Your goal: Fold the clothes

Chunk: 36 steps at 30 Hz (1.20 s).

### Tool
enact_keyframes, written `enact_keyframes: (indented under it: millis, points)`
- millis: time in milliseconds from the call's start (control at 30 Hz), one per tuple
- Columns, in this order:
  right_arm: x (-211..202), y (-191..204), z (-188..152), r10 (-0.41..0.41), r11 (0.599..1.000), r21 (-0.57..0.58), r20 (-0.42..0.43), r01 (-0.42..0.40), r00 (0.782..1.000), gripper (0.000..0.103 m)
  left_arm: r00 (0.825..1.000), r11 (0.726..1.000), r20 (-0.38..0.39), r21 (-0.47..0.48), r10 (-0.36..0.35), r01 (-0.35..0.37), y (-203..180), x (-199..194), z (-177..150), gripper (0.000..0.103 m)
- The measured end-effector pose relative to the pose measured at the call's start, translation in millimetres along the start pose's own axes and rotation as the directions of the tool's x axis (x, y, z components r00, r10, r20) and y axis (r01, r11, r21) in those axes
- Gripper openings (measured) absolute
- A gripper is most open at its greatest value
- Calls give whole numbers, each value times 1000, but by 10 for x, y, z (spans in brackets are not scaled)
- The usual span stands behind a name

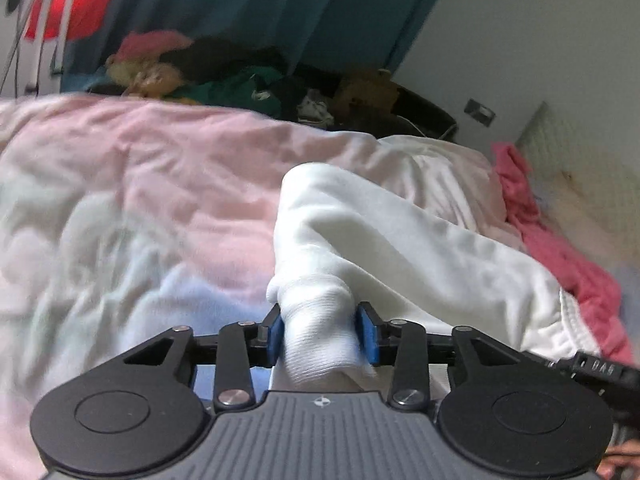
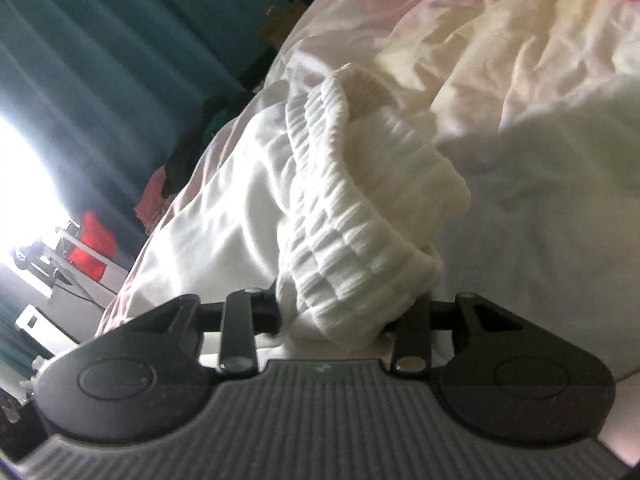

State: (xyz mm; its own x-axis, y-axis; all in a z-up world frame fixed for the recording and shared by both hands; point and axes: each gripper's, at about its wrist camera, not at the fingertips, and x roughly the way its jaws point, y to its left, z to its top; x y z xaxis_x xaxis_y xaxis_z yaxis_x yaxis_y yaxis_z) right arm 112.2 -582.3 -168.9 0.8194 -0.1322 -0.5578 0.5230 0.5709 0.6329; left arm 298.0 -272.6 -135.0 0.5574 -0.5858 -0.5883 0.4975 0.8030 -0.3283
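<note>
Teal curtains (image 1: 248, 8) hang behind a bed covered by a pale pink duvet (image 1: 140, 168), with a heap of mixed clothes (image 1: 224, 76) at the far edge and a hot pink garment (image 1: 560, 248) crumpled off to the right.

Going left to right: the left gripper (image 1: 323, 334) is clamped on a ribbed cuff (image 1: 320, 336) of the white sweatpants (image 1: 400, 240), blue pads squeezing it from both sides. The leg runs away from it across the duvet, puffy and a bit twisted. The right gripper (image 2: 334, 316) is pinching the gathered elastic waistband (image 2: 352, 216), which bunches up thickly between its jaws; I can't really see its pads under the fabric.

So both ends look held. My guess is this is the stretch-and-lay-flat step. To do it well I'd pull the two grips apart until the leg goes taut, give it a little shake to lose the twist, then lower it flat before folding.

Fabric looks like soft fleecy cotton: thick, floppy, holds lumps. The ribbing is stretchy, so it could slip out if tugged hard. The duvet is wrinkly and squishy, not a great flat base.
</note>
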Motion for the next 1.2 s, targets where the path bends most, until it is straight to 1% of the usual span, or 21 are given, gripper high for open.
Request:
enact_keyframes:
  millis: [67, 133, 200, 233, 267, 333, 400, 433, 467, 500, 533, 567, 600, 700, 767, 867, 1033, 1100, 1200]
  points:
    - [-67, 89, 59, -47, 999, 5, -26, 47, 999, 45, 999, 999, -5, 31, 33, -33, -100, -76, 74, 54]
    - [-187, 174, 77, -99, 995, -6, -44, 99, 994, 47, 997, 994, -3, 84, 71, -71, -251, -211, 141, 67]
    - [-349, 269, 82, -145, 989, -33, -50, 143, 988, 47, 996, 988, 23, 125, 88, -90, -396, -487, 190, 78]
    - [-456, 324, 79, -162, 985, -58, -44, 160, 986, 47, 995, 986, 37, 136, 88, -92, -458, -631, 213, 80]
    - [-563, 379, 75, -180, 981, -82, -38, 176, 983, 47, 995, 985, 51, 145, 86, -93, -522, -784, 237, 81]
    - [-854, 562, 37, -175, 973, -156, -4, 172, 985, 47, 994, 982, 68, 162, 85, -95, -653, -1076, 291, 87]
    - [-1152, 753, -4, -162, 959, -231, 32, 166, 986, 47, 993, 977, 83, 189, 84, -98, -800, -1394, 334, 88]
    - [-1301, 849, -24, -155, 949, -269, 50, 163, 987, 51, 991, 973, 100, 205, 84, -103, -868, -1571, 345, 90]
    - [-1449, 949, -39, -135, 944, -295, 65, 148, 989, 63, 989, 969, 120, 222, 84, -109, -933, -1757, 354, 93]
    - [-1591, 1037, -51, -109, 940, -315, 77, 128, 991, 68, 987, 964, 140, 238, 84, -116, -999, -1943, 363, 99]
    - [-1732, 1121, -62, -83, 936, -336, 89, 109, 993, 77, 984, 960, 160, 251, 82, -121, -1063, -2132, 368, 102]
    - [-1872, 1205, -73, -57, 930, -356, 99, 89, 993, 79, 981, 957, 178, 264, 76, -122, -1113, -2309, 363, 103]
    - [-2013, 1289, -84, -31, 924, -376, 110, 70, 993, 80, 979, 953, 193, 276, 69, -122, -1154, -2477, 353, 103]
    - [-2416, 1520, -191, 10, 898, -436, 151, 58, 988, 80, 969, 939, 238, 312, 71, -146, -1267, -2980, 282, 103]
    - [-2682, 1640, -300, 44, 881, -471, 178, 46, 983, 80, 962, 937, 264, 312, 75, -159, -1301, -3291, 199, 103]
    - [-2977, 1707, -509, 80, 861, -506, 217, 42, 973, 80, 952, 940, 295, 295, 78, -168, -1304, -3689, 27, 103]
    - [-3301, 1690, -911, 131, 827, -560, 270, 45, 954, 80, 933, 946, 352, 271, 74, -177, -1234, -4112, -393, 103]
    - [-3334, 1638, -1045, 137, 820, -570, 295, 59, 945, 80, 927, 949, 366, 258, 80, -183, -1198, -4188, -555, 103]
    - [-3292, 1550, -1189, 139, 818, -571, 310, 68, 940, 80, 924, 959, 374, 225, 78, -172, -1126, -4214, -737, 103]
